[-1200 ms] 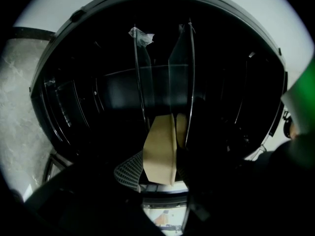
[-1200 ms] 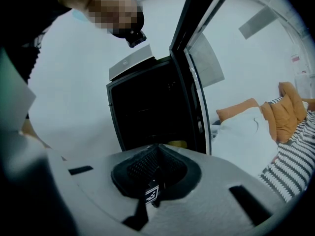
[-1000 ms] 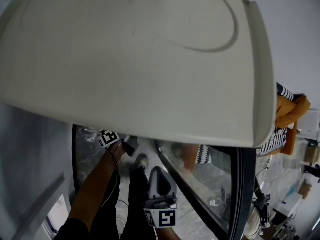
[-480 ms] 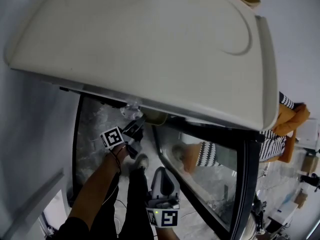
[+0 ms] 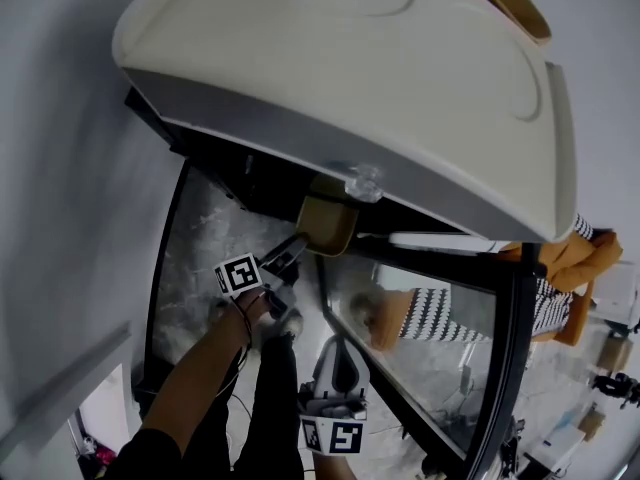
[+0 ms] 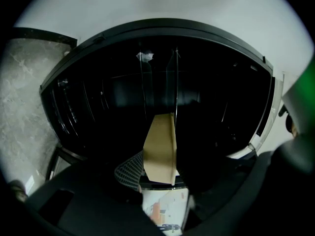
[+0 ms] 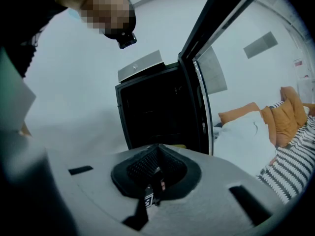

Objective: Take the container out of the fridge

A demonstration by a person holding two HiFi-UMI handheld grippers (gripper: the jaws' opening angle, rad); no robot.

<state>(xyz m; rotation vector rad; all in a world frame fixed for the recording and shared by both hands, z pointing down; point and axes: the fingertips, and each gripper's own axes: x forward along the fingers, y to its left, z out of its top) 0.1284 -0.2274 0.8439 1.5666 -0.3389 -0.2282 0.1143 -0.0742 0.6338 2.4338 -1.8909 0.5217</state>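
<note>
A tan, flat-sided container (image 5: pixel 328 224) hangs just outside the dark fridge opening (image 5: pixel 245 178), below the fridge's cream top (image 5: pixel 400 88). My left gripper (image 5: pixel 296 246) is shut on its near end. In the left gripper view the container (image 6: pixel 160 149) stands on edge between the jaws, with the black fridge interior (image 6: pixel 206 87) and its wire shelves behind it. My right gripper (image 5: pixel 338 353) hangs low by the person's legs, shut and holding nothing. In the right gripper view its meshed pads (image 7: pixel 147 167) meet in a V.
The glass fridge door (image 5: pixel 430 368) stands open to the right, close to my right gripper. The fridge (image 7: pixel 157 117) and door edge (image 7: pixel 199 77) show in the right gripper view. A sofa with orange cushions (image 7: pixel 275 127) and a striped blanket (image 7: pixel 295 166) lies beyond. Marbled floor (image 5: pixel 200 258) lies below.
The head view has swung so the fridge opening shows. The left gripper has come out from under the fridge top and the container is now in sight. The right gripper has barely moved.
</note>
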